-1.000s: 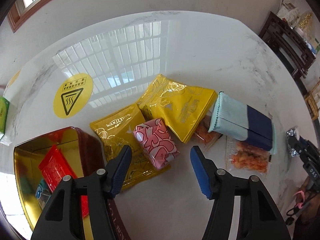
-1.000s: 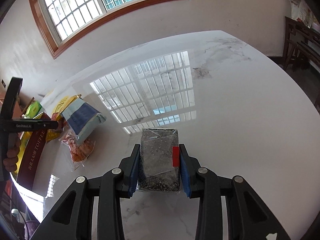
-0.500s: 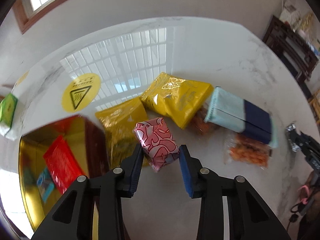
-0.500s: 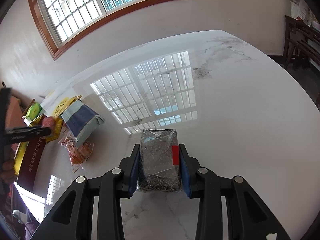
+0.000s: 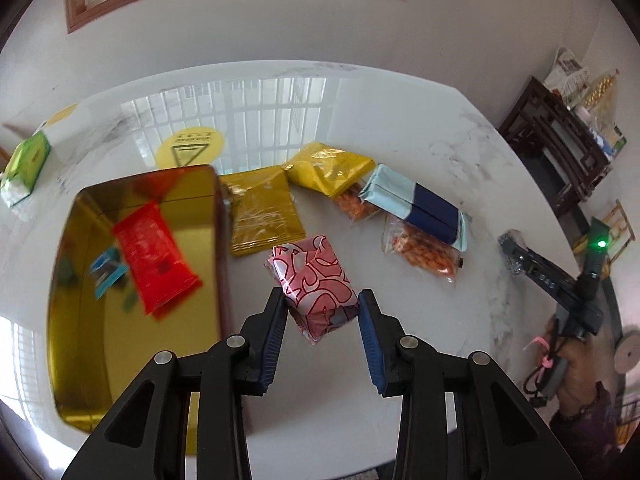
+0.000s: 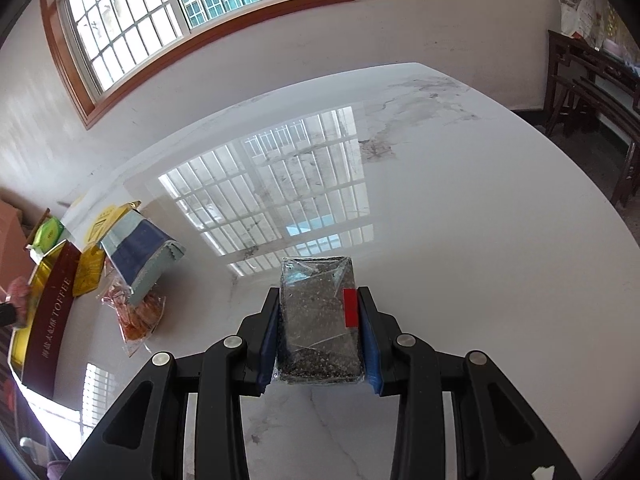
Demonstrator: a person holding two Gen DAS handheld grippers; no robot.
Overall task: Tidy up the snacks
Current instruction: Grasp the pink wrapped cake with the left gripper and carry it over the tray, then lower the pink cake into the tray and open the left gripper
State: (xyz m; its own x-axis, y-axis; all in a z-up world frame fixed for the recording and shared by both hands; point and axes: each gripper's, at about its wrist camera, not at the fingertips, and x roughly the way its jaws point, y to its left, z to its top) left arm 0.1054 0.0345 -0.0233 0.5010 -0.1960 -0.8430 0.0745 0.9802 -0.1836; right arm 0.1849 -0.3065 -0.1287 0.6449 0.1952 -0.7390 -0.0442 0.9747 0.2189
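Note:
My left gripper (image 5: pixel 322 312) is shut on a pink packet with red swirls (image 5: pixel 314 284), held above the white marble table beside the open gold tin (image 5: pixel 76 340). The tin holds a red packet (image 5: pixel 154 256) and a small blue one (image 5: pixel 106 276). My right gripper (image 6: pixel 318 328) is shut on a clear-wrapped block of dark seeds with a red label (image 6: pixel 318 320), low over the table. The right gripper (image 5: pixel 516 256) also shows at the right edge of the left wrist view. The tin's maroon side (image 6: pixel 50 320) reads TOFFEE.
Two gold packets (image 5: pixel 264 212) (image 5: pixel 332 168), a light-and-dark blue pack (image 5: pixel 412 204) and two clear bags of orange snacks (image 5: pixel 424 252) lie on the table (image 5: pixel 400 120). A green packet (image 5: pixel 26 160) and a yellow warning sticker (image 5: pixel 190 148) sit far left. Dark wooden furniture (image 5: pixel 560 148) stands right.
The left gripper closed on the pink packet, lifted it off the gold packet and carried it toward the tin. The right gripper stayed still with its seed block.

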